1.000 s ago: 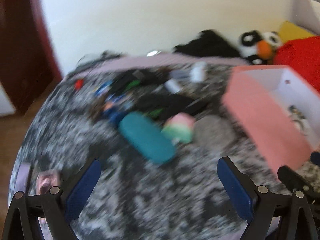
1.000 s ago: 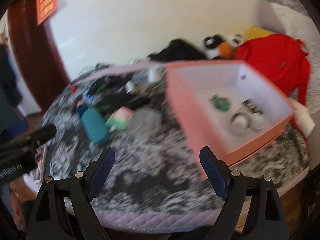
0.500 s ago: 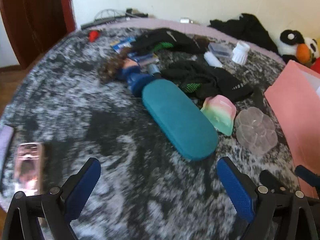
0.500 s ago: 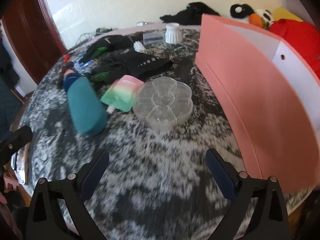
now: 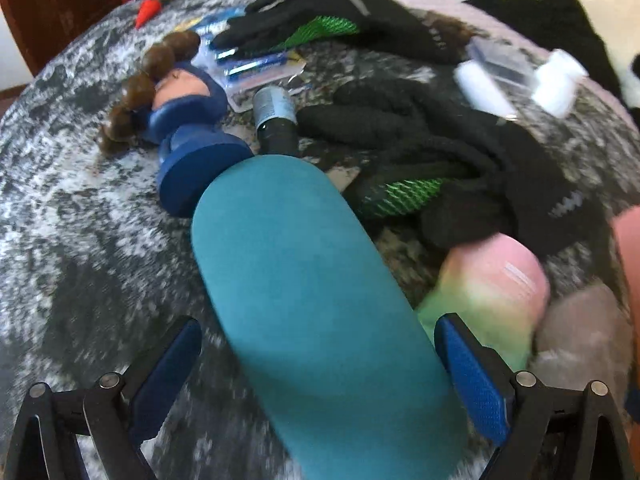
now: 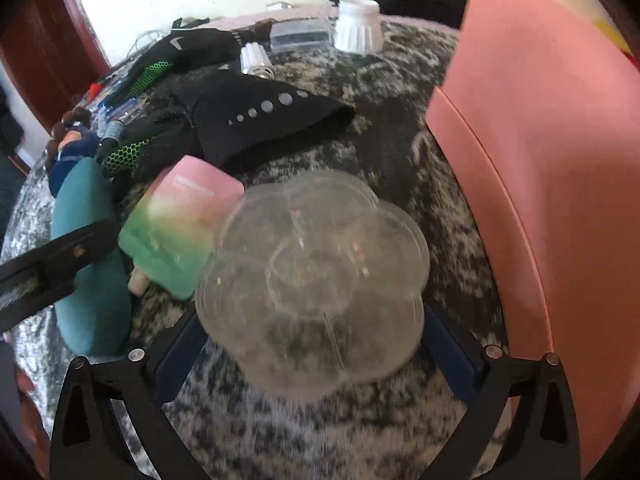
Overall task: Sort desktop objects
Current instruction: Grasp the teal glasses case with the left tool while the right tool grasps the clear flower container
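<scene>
My left gripper [image 5: 320, 360] is open, its blue pads on either side of the near end of a teal oblong case [image 5: 312, 300] lying on the mottled grey cloth. My right gripper [image 6: 312, 352] is open around a clear flower-shaped plastic box [image 6: 316, 256]; its pads sit beside the box's near lobes. The teal case [image 6: 88, 264] also shows at the left of the right wrist view. A pink-and-green pouch [image 6: 180, 228] lies between case and clear box, also in the left wrist view [image 5: 488, 304].
A tall pink box wall [image 6: 548, 160] stands close on the right. Black gloves [image 5: 440, 148], a blue doll [image 5: 180, 116], a dark cylinder [image 5: 276, 120], blue packets and white items [image 6: 356, 28] lie further back. The left gripper's arm [image 6: 52, 256] crosses the right view's left edge.
Both grippers have moved forward and down: the teal case now lies between the left pads, the clear flower box between the right pads. Both stay open.
</scene>
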`<state>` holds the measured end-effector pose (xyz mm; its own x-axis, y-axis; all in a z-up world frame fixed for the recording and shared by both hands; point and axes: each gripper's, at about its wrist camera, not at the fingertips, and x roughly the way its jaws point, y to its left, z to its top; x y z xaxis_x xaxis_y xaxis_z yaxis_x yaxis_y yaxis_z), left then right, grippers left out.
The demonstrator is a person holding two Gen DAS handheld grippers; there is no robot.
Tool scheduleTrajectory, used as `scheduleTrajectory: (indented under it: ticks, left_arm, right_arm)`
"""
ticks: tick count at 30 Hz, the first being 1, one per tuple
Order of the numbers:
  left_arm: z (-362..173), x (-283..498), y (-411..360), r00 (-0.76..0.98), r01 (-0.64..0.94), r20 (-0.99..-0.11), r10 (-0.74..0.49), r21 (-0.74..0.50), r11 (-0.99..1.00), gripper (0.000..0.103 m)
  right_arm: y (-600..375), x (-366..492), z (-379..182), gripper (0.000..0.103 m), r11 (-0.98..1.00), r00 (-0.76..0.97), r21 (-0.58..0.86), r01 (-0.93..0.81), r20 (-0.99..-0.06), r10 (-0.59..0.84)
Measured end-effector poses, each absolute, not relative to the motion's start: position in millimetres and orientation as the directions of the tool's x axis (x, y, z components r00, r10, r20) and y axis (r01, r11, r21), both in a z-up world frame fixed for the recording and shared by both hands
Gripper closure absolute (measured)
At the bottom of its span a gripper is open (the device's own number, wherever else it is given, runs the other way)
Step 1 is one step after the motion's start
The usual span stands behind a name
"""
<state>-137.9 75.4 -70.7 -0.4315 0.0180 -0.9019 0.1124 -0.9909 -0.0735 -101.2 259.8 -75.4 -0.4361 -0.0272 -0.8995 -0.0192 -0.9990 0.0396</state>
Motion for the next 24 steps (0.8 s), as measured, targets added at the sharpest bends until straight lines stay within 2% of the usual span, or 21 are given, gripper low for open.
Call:
scheduleTrajectory:
  ticks: [4, 5, 8, 10, 24]
  left_arm:
    - [-80.0, -138.1, 77.3, -0.439, 0.115, -0.899, 0.011, -0.068, -0.991, 0.004]
    - [-79.6, -135.9, 79.7, -0.445, 0.097, -0.895, 0.018, -0.069, -0.993, 0.013]
    - [-74.0, -127.3, 83.7, -0.446, 0.038, -0.893, 0.06, -0.085, -0.996, 0.027]
    - [-69.9, -119.3, 82.0, -0.44, 0.014, -0.894, 0.082, -0.098, -0.995, 0.032]
    - [-27.9, -16.0, 23.8, -0.503, 0.017, -0.862, 0.054, -0.072, -0.997, 0.035]
  right_arm:
    - [258.0, -103.5, -76.5, 0.001, -0.999, -0.446, 0.036, -0.006, -0.894, -0.029]
    - [257.9, -102.9, -75.8, 0.003, -0.999, -0.448, 0.037, -0.003, -0.893, -0.032]
    - [258.7, -99.2, -72.1, 0.005, -0.998, -0.449, 0.056, -0.004, -0.892, -0.048]
    - [257.4, -93.9, -68.6, 0.006, -0.998, -0.453, 0.067, -0.005, -0.89, -0.057]
    - [216.7, 6.1, -28.7, 0.006, -0.997, -0.522, 0.054, 0.061, -0.85, -0.078]
